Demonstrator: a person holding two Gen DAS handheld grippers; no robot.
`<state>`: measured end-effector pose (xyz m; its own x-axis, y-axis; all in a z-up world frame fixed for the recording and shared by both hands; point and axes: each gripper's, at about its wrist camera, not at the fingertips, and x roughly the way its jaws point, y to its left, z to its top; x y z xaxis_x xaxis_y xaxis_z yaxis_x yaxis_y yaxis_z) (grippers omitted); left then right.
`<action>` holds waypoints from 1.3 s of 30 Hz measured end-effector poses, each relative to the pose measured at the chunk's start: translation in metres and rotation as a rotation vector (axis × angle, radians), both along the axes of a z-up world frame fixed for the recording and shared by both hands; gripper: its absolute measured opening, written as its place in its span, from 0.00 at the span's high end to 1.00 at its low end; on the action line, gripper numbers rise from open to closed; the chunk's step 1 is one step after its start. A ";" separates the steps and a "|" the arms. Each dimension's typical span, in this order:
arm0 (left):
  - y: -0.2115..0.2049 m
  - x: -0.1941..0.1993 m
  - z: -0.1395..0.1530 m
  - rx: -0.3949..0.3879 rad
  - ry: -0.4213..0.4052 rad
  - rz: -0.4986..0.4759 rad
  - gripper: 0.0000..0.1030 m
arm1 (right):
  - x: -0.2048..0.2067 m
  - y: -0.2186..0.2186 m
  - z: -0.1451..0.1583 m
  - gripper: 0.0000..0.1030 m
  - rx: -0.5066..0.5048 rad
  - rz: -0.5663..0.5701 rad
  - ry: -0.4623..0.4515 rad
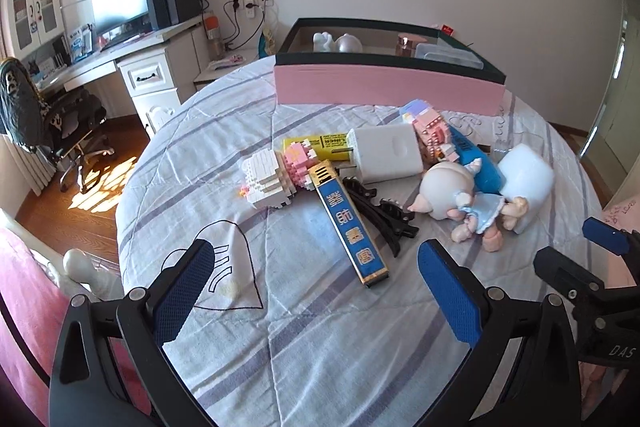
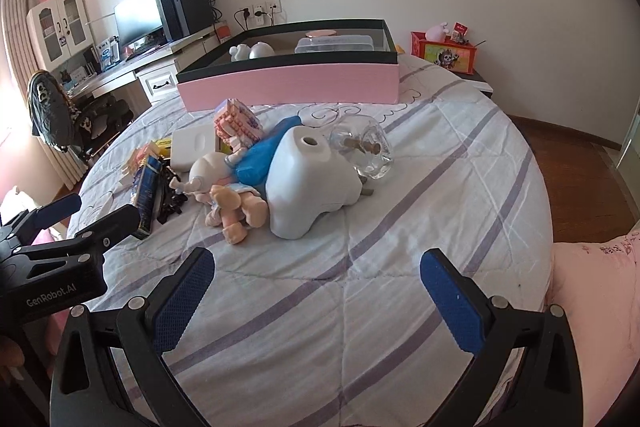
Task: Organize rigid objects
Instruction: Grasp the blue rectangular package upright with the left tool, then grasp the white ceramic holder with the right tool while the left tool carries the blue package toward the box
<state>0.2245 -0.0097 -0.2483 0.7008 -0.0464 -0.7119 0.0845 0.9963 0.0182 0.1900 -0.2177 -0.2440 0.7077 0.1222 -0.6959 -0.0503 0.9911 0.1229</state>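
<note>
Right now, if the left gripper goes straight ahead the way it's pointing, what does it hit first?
Most likely the long blue and gold box, lying flat between the open fingers' line of travel, with the black hair clip just right of it. Depth is uncertain.

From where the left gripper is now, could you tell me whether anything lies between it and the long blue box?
Nothing visible does. The left gripper is open, with only bare quilt before the near end of the long blue box. A black hair clip lies against the box's right side.

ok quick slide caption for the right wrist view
Open right gripper hovers over a bed with a toy pile before a pink box; open left gripper alongside.
</note>
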 end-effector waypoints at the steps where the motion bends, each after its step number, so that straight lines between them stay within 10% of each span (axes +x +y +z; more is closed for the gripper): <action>1: 0.000 0.004 -0.004 0.004 0.010 0.004 0.02 | 0.002 -0.002 -0.002 0.00 0.003 -0.004 0.003; 8: 0.001 0.027 -0.017 -0.031 0.063 -0.013 0.04 | 0.017 -0.012 -0.009 0.00 0.017 -0.036 0.015; 13: -0.008 0.023 -0.018 -0.021 0.025 -0.099 0.42 | 0.023 -0.013 -0.009 0.00 0.023 -0.043 0.014; 15: -0.007 0.020 -0.016 -0.054 0.018 -0.135 0.74 | 0.025 -0.013 -0.007 0.00 0.042 -0.040 0.005; 39: 0.017 0.013 -0.016 -0.142 0.017 -0.158 0.85 | 0.070 0.011 -0.010 0.26 -0.007 0.002 0.056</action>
<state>0.2377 0.0070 -0.2641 0.6645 -0.2554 -0.7023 0.2393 0.9630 -0.1238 0.2596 -0.2067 -0.2542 0.6677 0.1187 -0.7349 -0.0460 0.9919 0.1184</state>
